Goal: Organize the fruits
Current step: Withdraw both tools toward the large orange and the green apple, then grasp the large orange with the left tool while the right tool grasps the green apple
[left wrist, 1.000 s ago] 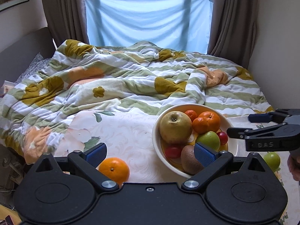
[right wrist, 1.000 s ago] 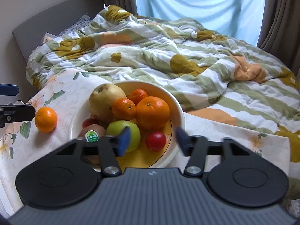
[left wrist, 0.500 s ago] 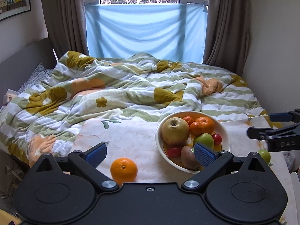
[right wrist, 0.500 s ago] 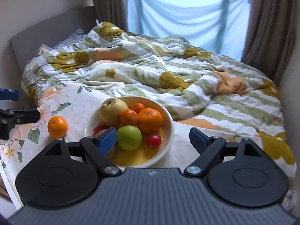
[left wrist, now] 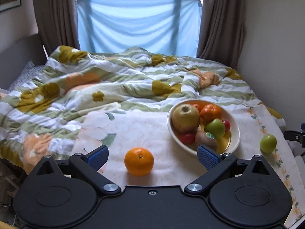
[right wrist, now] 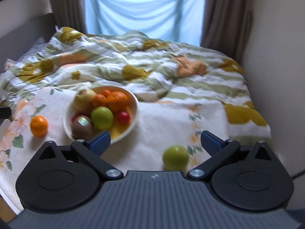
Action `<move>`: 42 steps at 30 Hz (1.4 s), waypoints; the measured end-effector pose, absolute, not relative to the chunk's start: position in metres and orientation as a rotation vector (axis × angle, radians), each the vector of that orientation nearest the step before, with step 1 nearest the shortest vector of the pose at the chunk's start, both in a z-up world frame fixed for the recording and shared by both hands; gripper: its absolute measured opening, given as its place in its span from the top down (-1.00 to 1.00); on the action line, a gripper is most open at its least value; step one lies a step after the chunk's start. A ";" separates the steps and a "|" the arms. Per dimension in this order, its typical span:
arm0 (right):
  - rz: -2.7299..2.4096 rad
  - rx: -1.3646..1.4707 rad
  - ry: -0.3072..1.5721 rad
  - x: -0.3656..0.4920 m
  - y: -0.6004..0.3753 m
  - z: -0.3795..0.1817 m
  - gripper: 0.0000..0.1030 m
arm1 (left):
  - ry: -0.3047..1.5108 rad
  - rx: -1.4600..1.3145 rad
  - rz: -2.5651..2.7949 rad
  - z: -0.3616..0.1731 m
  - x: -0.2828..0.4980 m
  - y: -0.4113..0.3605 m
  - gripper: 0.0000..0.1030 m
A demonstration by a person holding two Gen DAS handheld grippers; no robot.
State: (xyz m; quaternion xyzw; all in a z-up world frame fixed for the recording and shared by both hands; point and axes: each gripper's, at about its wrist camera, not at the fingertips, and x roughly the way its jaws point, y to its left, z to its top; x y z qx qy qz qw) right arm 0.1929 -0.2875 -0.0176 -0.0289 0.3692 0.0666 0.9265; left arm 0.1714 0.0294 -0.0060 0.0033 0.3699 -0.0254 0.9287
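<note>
A round, cream-glazed ceramic bowl (left wrist: 235, 131) with a yellow inner floor is seen on a white floral-embossed cloth (left wrist: 152, 131) laid over the near part of a bed, behind which a rumpled quilt (left wrist: 118, 87) in green, white and mustard stripes is spread. In the bowl are heaped a large russet-yellow apple (left wrist: 185, 118), glossy oranges (left wrist: 211, 112), a smooth green apple (left wrist: 215, 128), small red fruits (left wrist: 187, 138) and a fuzzy brown kiwi (left wrist: 206, 140) bearing a sticker. A dimpled loose orange (left wrist: 138, 161) is found on the cloth to the bowl's left, directly ahead of the left gripper (left wrist: 152, 155), between its blue ribbed pads (left wrist: 98, 156), which are spread wide and touch nothing. A small smooth green fruit (right wrist: 175, 157) lies on the cloth to the bowl's right, just in front of the right gripper (right wrist: 156, 140) and between its widely parted pads (right wrist: 210, 140), nearer the right one, unheld. The right wrist view is blurred. Brown curtains (left wrist: 221, 19) and a pale blue sheet (left wrist: 137, 22) are hung at the window.
</note>
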 end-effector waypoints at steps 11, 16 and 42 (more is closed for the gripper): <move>0.022 0.057 0.838 0.198 -0.311 -0.073 -1.00 | 0.798 0.063 -0.081 -0.070 0.202 0.050 -0.90; 0.009 0.070 0.858 0.210 -0.315 -0.096 -1.00 | 0.820 0.081 -0.091 -0.091 0.216 0.051 -0.79; -0.021 0.089 0.895 0.252 -0.318 -0.129 -0.59 | 0.852 0.085 -0.120 -0.108 0.226 0.051 -0.23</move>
